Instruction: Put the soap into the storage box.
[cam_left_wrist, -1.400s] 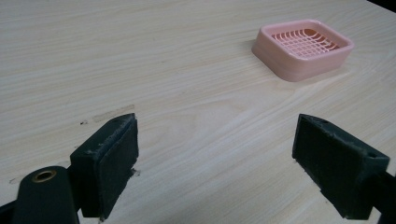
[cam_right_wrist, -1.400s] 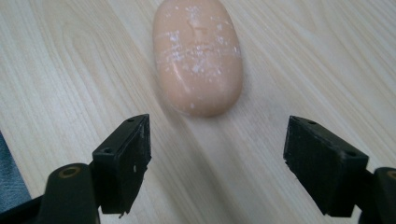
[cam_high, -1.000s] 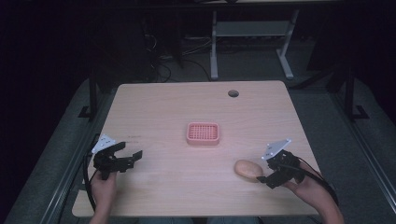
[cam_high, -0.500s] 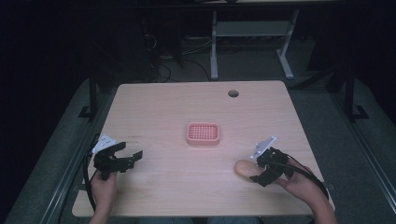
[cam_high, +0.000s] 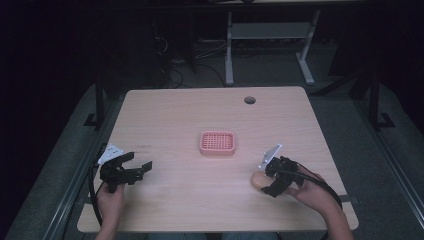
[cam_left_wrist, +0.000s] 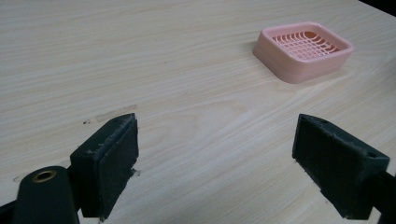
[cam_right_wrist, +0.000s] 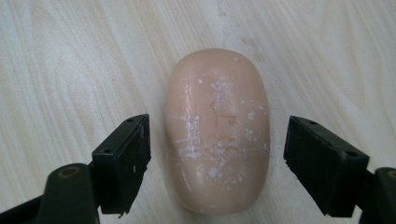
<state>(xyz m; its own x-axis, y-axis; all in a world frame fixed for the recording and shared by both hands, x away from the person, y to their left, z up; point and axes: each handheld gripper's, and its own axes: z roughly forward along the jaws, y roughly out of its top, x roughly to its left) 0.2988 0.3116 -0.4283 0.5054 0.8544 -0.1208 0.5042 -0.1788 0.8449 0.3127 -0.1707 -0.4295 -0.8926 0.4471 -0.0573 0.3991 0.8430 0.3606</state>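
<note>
High view: one pink soap dish (cam_high: 217, 143) sits mid-table (cam_high: 175, 110); one soap bar (cam_high: 257, 179) lies toward the person and right of it, at the right gripper (cam_high: 272, 182).

Left gripper view: the left gripper (cam_left_wrist: 215, 163) gapes wide over bare wood, the dish (cam_left_wrist: 302, 50) beyond.

Right gripper view: jaws apart, straddling the bar (cam_right_wrist: 217, 128), not touching.

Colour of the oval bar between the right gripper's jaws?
Pale peach oval soap bar, with white scuffs; right gripper view shows it best.

A lab: bare wooden table (cam_high: 190, 115), floor cables (cam_high: 170, 70), metal stand (cam_high: 265, 37).
</note>
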